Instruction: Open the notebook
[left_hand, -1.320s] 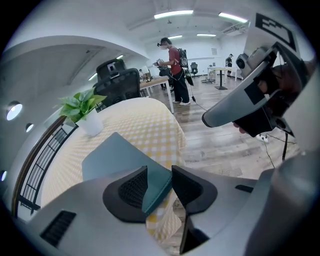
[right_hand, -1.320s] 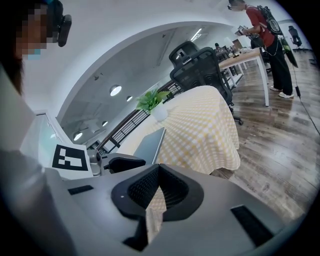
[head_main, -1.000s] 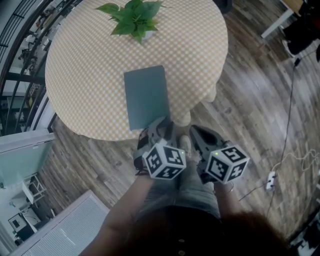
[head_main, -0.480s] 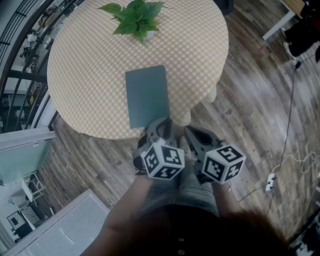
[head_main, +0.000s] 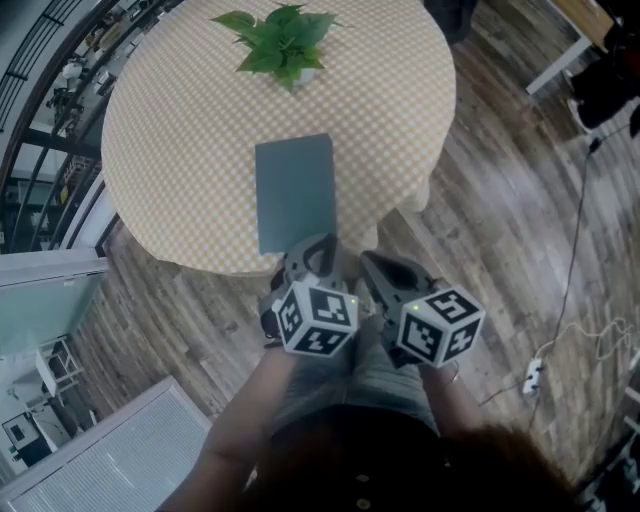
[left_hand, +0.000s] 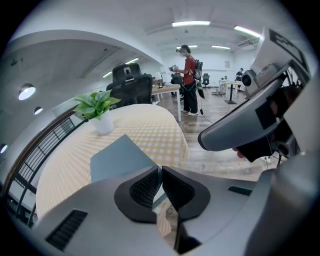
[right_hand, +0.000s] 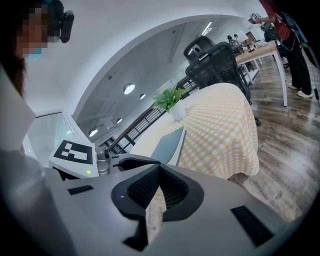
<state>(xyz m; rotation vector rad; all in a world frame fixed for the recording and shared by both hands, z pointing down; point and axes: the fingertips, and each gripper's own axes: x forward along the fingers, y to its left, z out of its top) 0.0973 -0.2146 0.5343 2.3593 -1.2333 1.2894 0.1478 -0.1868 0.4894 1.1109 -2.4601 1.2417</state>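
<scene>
The grey-blue notebook (head_main: 295, 190) lies closed on the round table (head_main: 180, 120) with the yellow checked cloth, its short side near the table's front edge. My left gripper (head_main: 318, 245) hovers just off that edge, at the notebook's near end. Its jaws are closing and stand almost together, with nothing between them. In the left gripper view the notebook (left_hand: 120, 157) shows just beyond the left gripper (left_hand: 160, 167). My right gripper (head_main: 372, 258) hangs beside it over the floor, shut and empty. The right gripper view has the notebook (right_hand: 169, 145) ahead of the right gripper (right_hand: 159, 166).
A potted green plant (head_main: 283, 45) stands at the table's far side. A dark railing (head_main: 40, 110) runs along the left. A power strip with a cable (head_main: 533, 375) lies on the wooden floor at the right. A person in red (left_hand: 189, 75) stands far off beside desks.
The right gripper has drifted slightly towards the left one. Both grippers stay just off the table's near edge, and the notebook has not moved.
</scene>
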